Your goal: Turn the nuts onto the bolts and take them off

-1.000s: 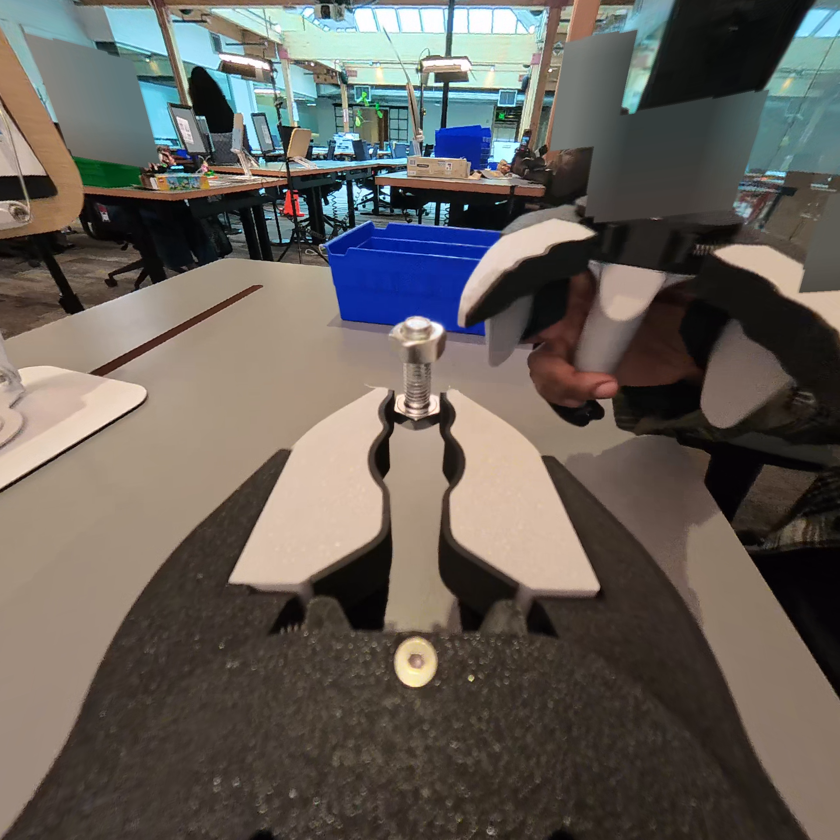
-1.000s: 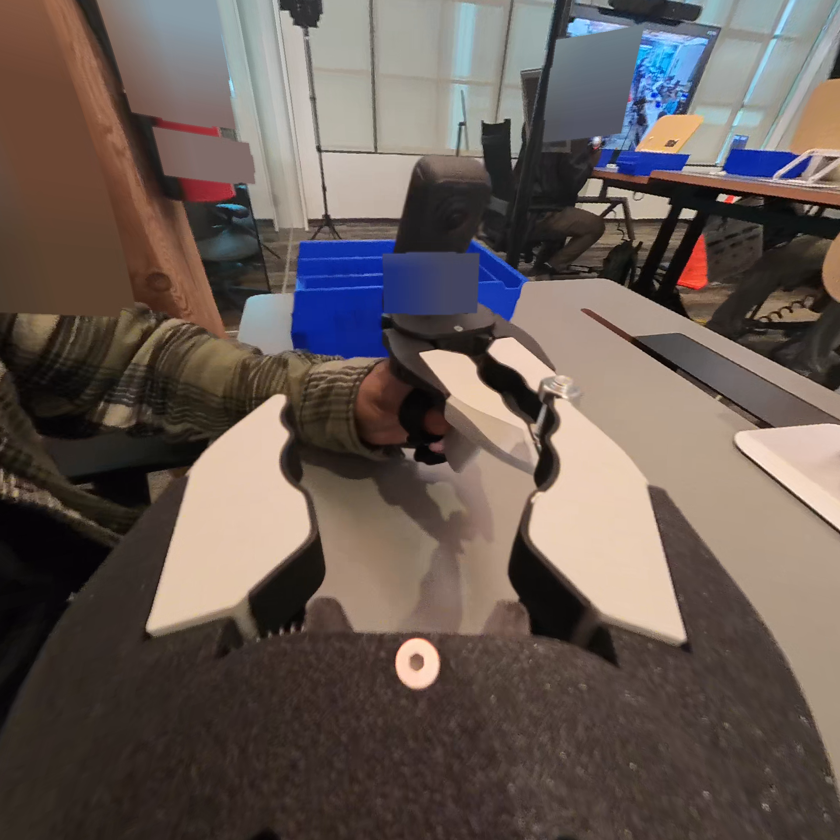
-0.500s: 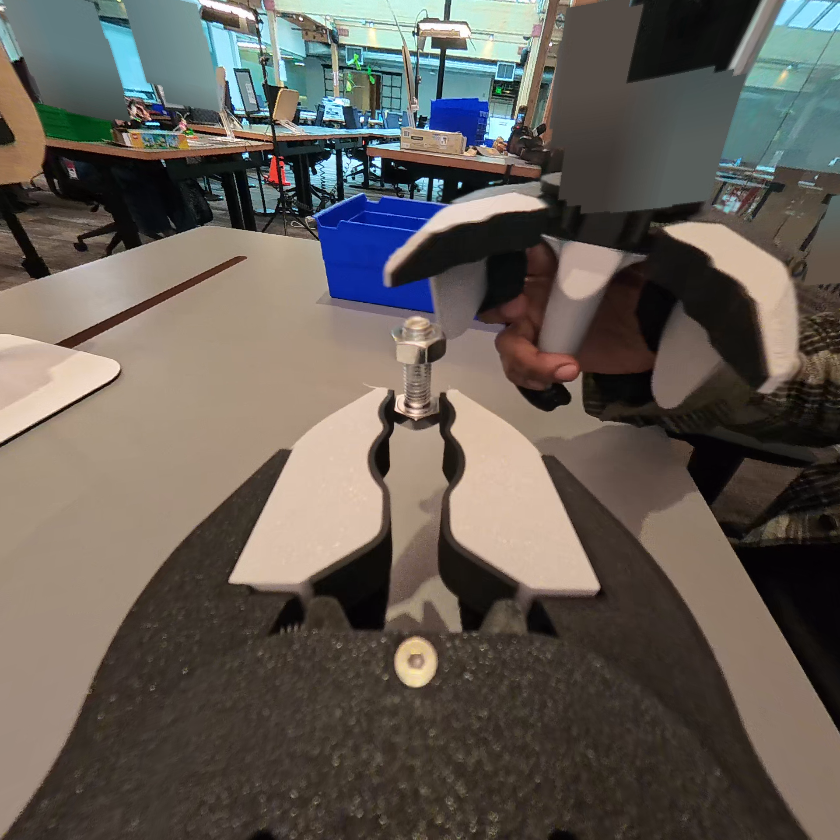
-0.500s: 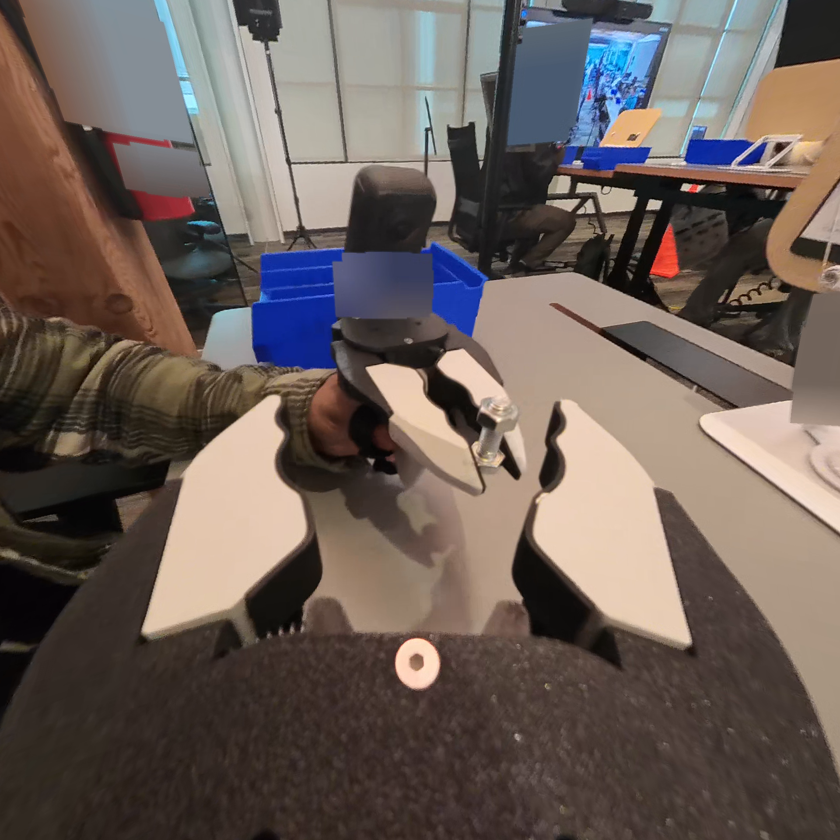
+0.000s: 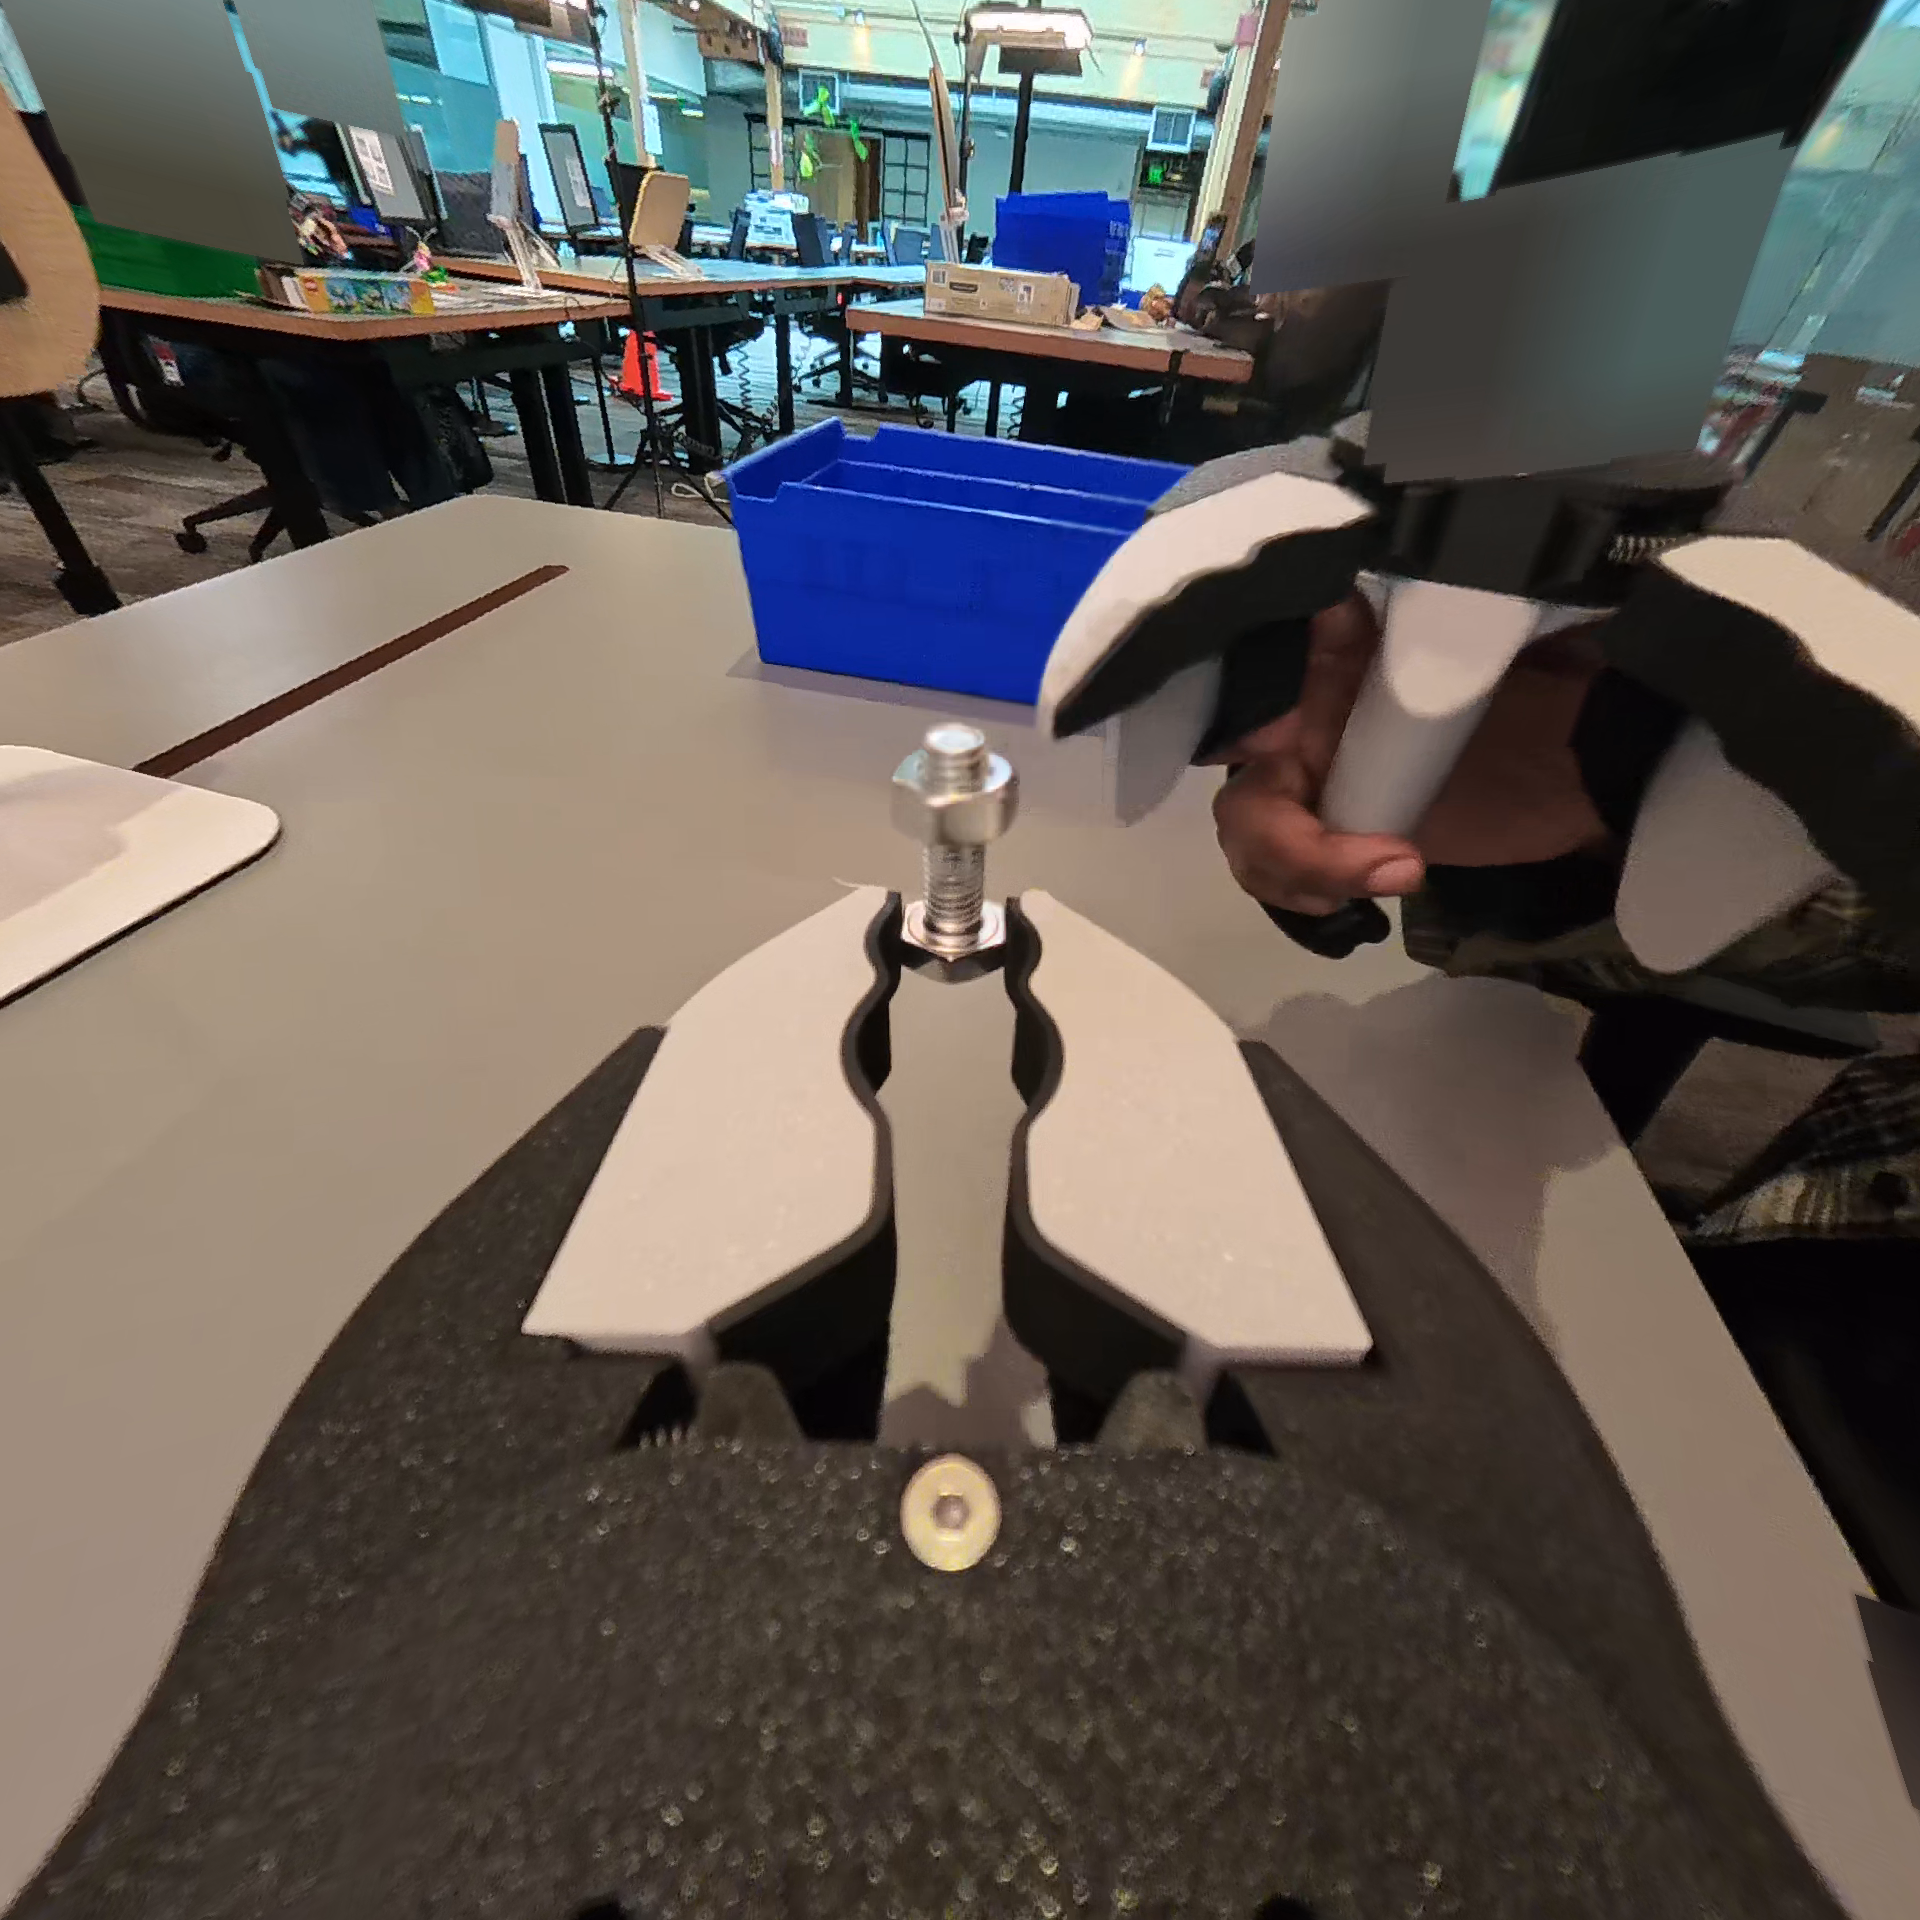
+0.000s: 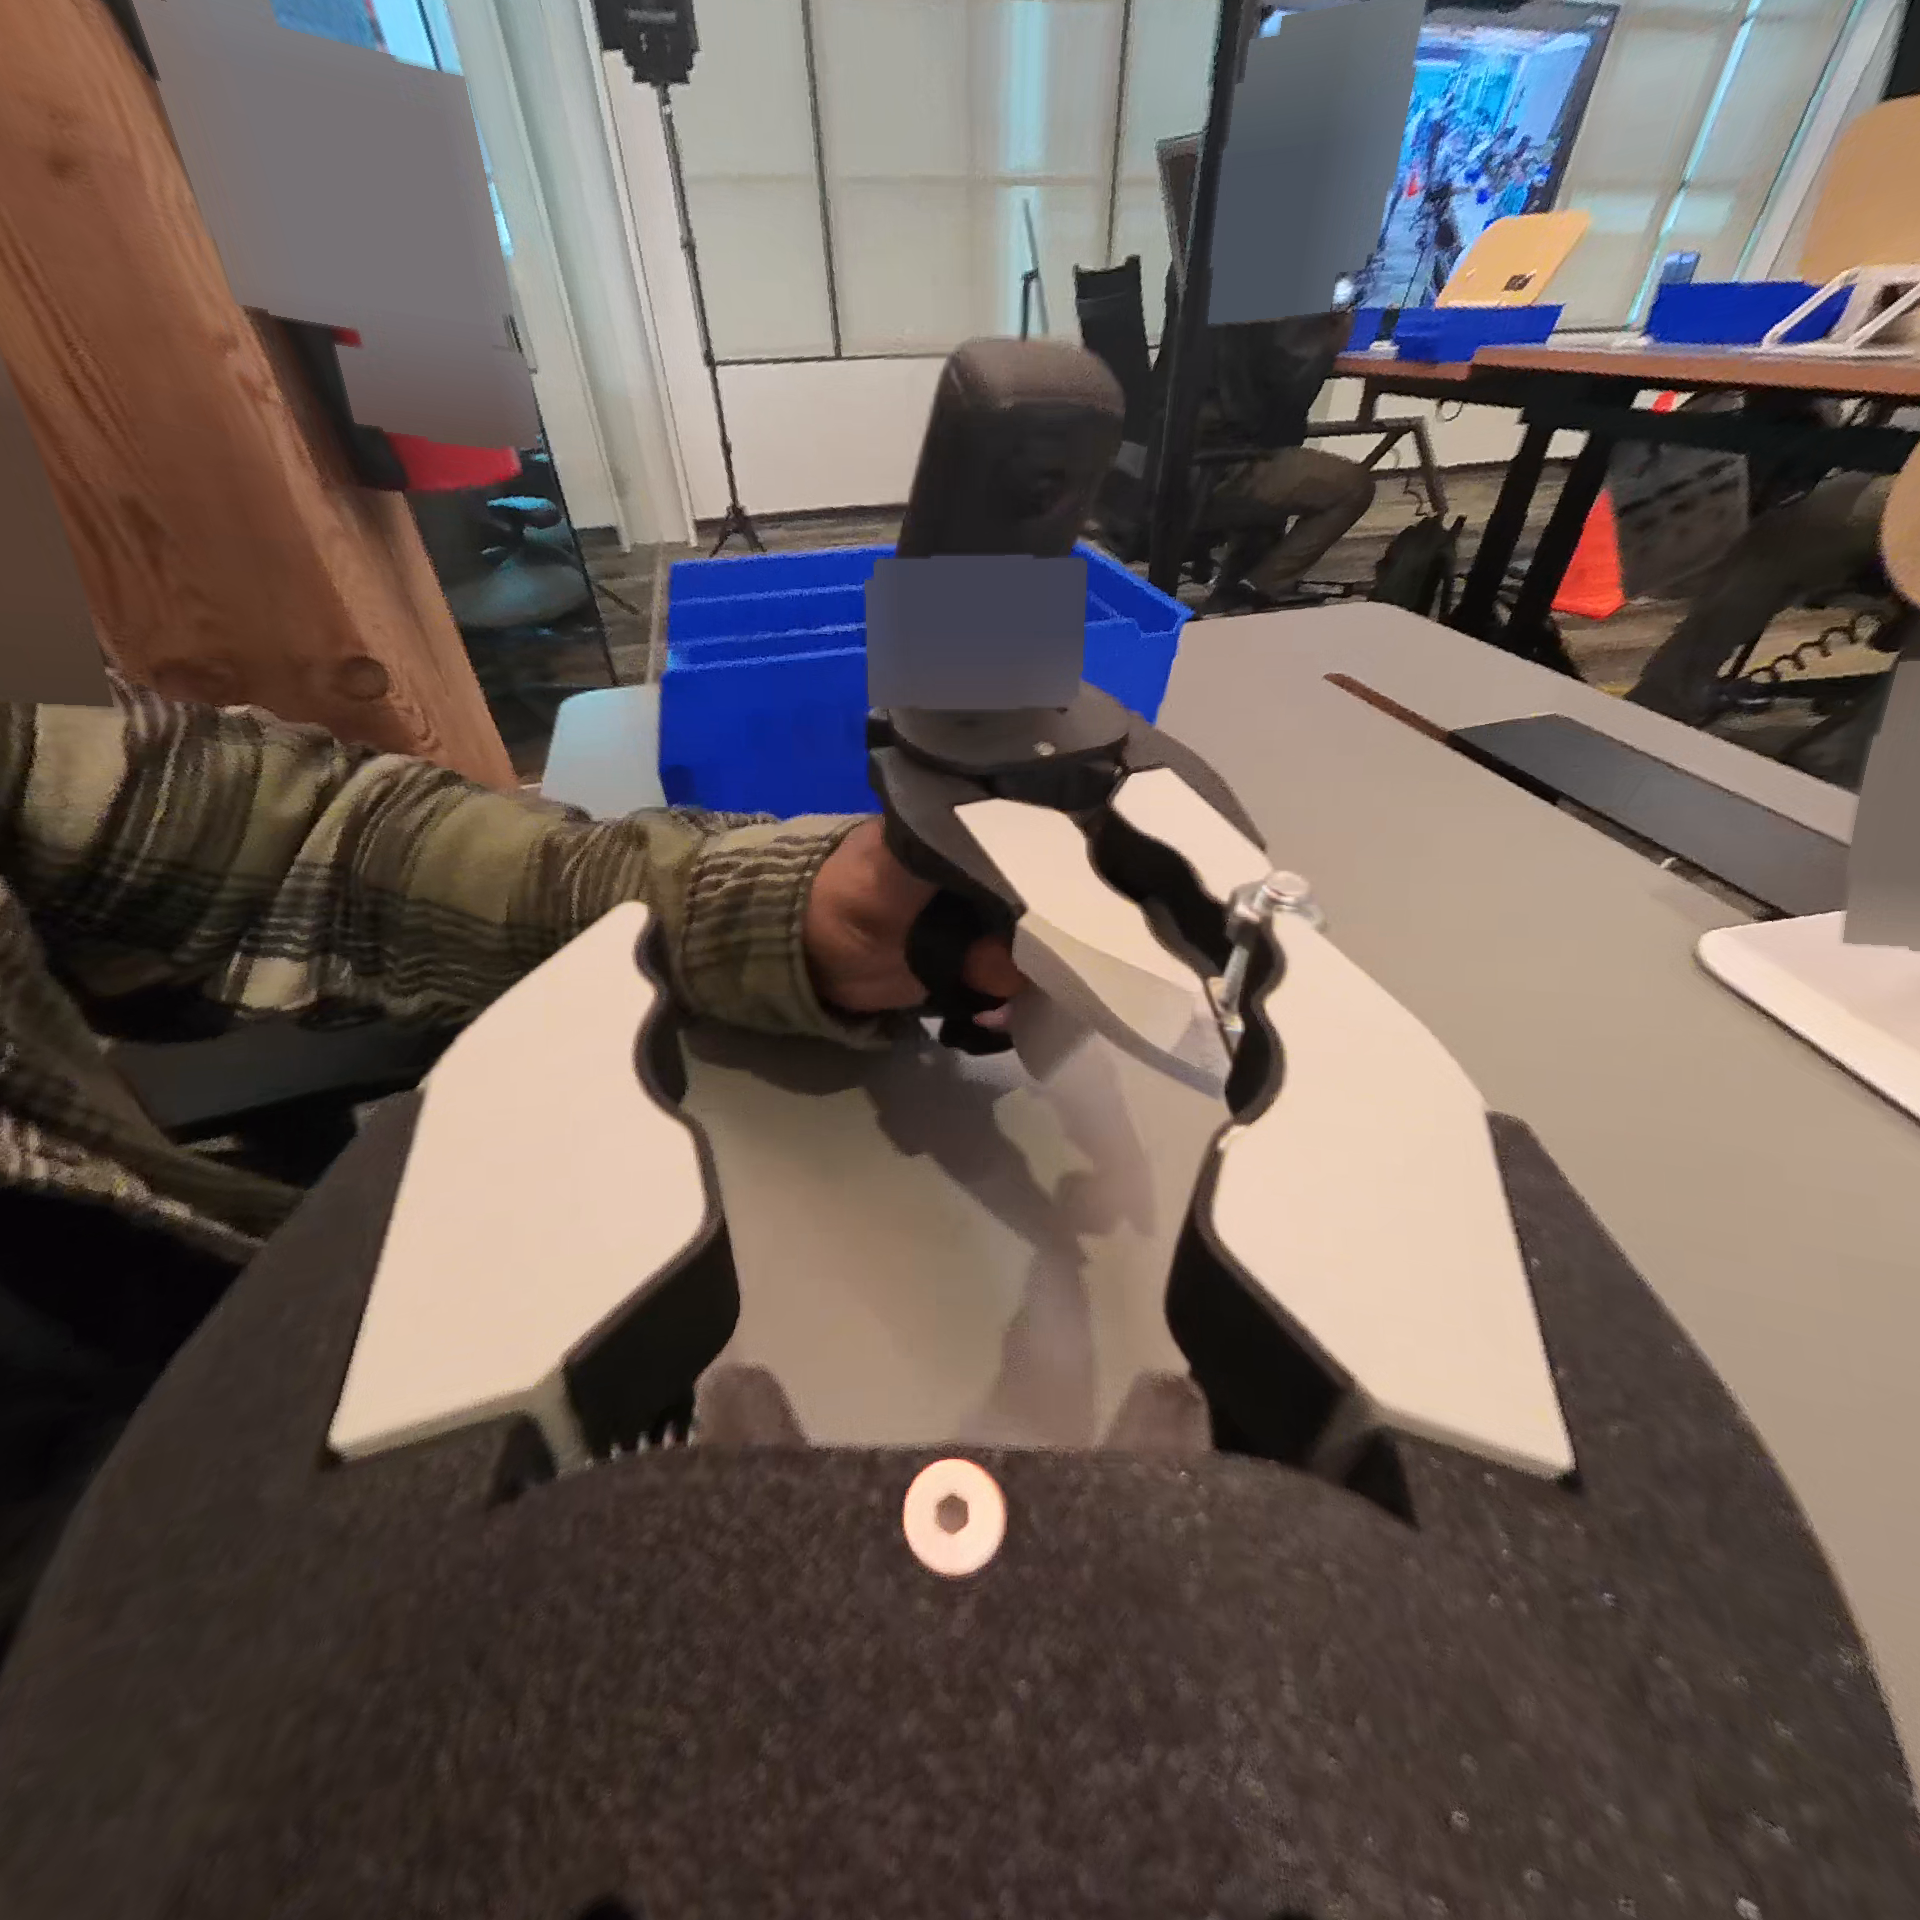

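My left gripper [image 5: 951, 935] has its jaws clenched on the hexagonal head of the bolt [image 5: 949, 883], right at the jaw tips; the bolt stands upright from them, thread uppermost, with its head held just above the grey worktop [image 5: 436, 894]; the nut [image 5: 954, 802] sits near the top of the thread, well above the jaws, with the bolt's end showing just past it; my right gripper [image 6: 951, 1039] has its jaws released, spread wide with bare worktop between them, and it grips nothing; in the right wrist view the bolt appears just inside the tip of the right-hand jaw, partly hidden by it, so I cannot tell whether they touch; in the left wrist view the right gripper hangs to the right of the bolt and a little above the nut, its nearer finger [image 5: 1153, 634] apart from the nut; a hand [image 5: 1330, 831] holds that gripper's handle; a blue bin [image 5: 914, 592] stands on the worktop beyond the left jaws; a white pad [image 5: 125, 862] lies off to their left.
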